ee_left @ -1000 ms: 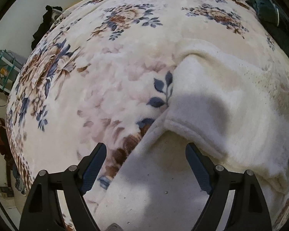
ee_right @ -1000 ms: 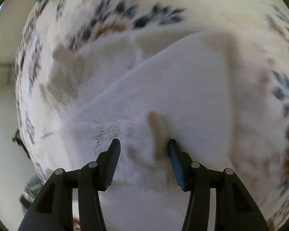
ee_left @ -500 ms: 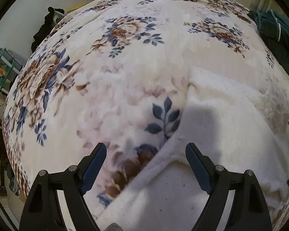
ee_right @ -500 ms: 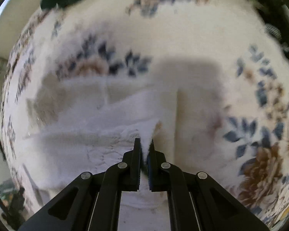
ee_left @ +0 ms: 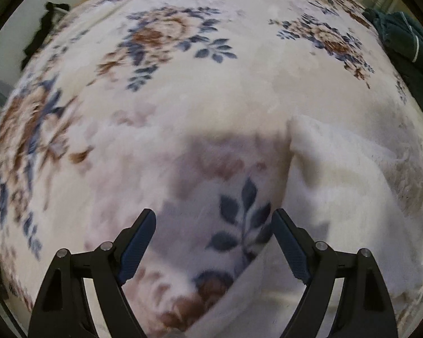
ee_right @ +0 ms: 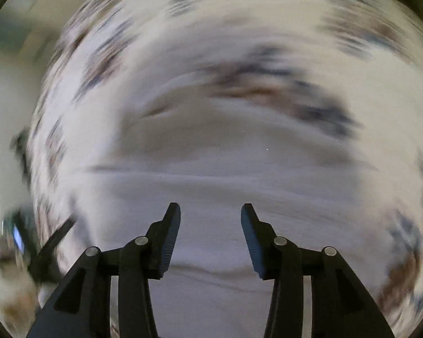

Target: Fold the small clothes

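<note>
A white fleecy garment (ee_left: 347,197) lies on the floral blanket (ee_left: 183,98), at the right and lower right of the left wrist view, with a folded edge running down its left side. My left gripper (ee_left: 214,222) is open and empty, above the blanket just left of that edge. In the blurred right wrist view the same white garment (ee_right: 239,186) fills the lower middle. My right gripper (ee_right: 210,211) is open and empty above it.
A dark green cloth (ee_left: 403,42) lies at the far right edge of the bed. Dark clothing (ee_left: 45,31) hangs at the far left, beyond the blanket. The blanket spreads wide to the left and far side.
My right gripper, shut on a corner of the white garment half a second ago, has let go and opened; its view is moving fast. My left gripper has drifted left, off the garment.
</note>
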{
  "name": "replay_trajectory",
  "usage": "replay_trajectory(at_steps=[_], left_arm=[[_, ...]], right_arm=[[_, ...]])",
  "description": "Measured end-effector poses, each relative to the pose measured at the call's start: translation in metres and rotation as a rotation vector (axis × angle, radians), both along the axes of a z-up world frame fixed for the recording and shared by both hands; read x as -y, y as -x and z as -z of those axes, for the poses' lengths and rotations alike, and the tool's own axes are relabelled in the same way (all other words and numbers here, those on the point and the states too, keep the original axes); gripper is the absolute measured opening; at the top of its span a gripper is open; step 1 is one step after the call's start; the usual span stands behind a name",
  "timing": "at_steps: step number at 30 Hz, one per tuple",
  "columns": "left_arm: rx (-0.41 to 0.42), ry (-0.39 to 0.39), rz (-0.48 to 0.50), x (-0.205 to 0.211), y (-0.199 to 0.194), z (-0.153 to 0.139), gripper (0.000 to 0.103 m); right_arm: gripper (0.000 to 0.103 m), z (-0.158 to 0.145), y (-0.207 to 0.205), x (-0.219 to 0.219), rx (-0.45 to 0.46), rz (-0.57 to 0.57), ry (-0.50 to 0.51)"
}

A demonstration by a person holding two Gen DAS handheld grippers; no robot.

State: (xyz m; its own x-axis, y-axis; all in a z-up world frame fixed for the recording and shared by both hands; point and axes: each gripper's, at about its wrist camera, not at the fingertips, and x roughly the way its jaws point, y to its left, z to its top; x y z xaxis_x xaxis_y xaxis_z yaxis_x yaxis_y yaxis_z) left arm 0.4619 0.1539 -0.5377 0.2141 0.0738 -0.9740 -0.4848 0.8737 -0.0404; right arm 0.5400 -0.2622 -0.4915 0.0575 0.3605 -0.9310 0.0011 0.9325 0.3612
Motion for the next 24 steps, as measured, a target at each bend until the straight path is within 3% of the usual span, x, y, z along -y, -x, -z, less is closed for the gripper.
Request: replay_trajectory(at_steps=[5, 8, 12, 14, 15, 16, 19, 24], left_arm=[[0.002, 0.078, 0.036, -0.011, -0.017, 0.011, 0.083], [0.002, 0.112, 0.058, -0.009, -0.018, 0.018, 0.083], [0.041, 0.155, 0.018, -0.012, -0.007, 0.022, 0.083], [0.048, 0.163, -0.002, -0.013, -0.001, 0.025, 0.083], [0.049, 0.165, -0.011, -0.013, 0.001, 0.026, 0.083], [0.052, 0.169, -0.019, -0.013, 0.003, 0.027, 0.083], [0.063, 0.178, -0.034, -0.014, 0.008, 0.027, 0.083], [0.065, 0.193, -0.042, -0.017, 0.012, 0.027, 0.083]], right_arm=[[0.047, 0.023, -0.045, -0.153, 0.006, -0.316, -0.075], [0.047, 0.035, -0.067, -0.216, -0.018, -0.390, -0.095], [0.047, 0.044, -0.077, -0.271, -0.050, -0.483, -0.107], [0.042, 0.047, -0.076, -0.292, -0.073, -0.533, -0.105], [0.031, 0.047, -0.075, -0.300, -0.078, -0.537, -0.106], [0.003, 0.048, -0.074, -0.306, -0.075, -0.543, -0.117], [0.003, 0.044, -0.079, -0.317, -0.028, -0.527, -0.102], [0.003, 0.046, -0.093, -0.300, -0.025, -0.428, -0.093]])
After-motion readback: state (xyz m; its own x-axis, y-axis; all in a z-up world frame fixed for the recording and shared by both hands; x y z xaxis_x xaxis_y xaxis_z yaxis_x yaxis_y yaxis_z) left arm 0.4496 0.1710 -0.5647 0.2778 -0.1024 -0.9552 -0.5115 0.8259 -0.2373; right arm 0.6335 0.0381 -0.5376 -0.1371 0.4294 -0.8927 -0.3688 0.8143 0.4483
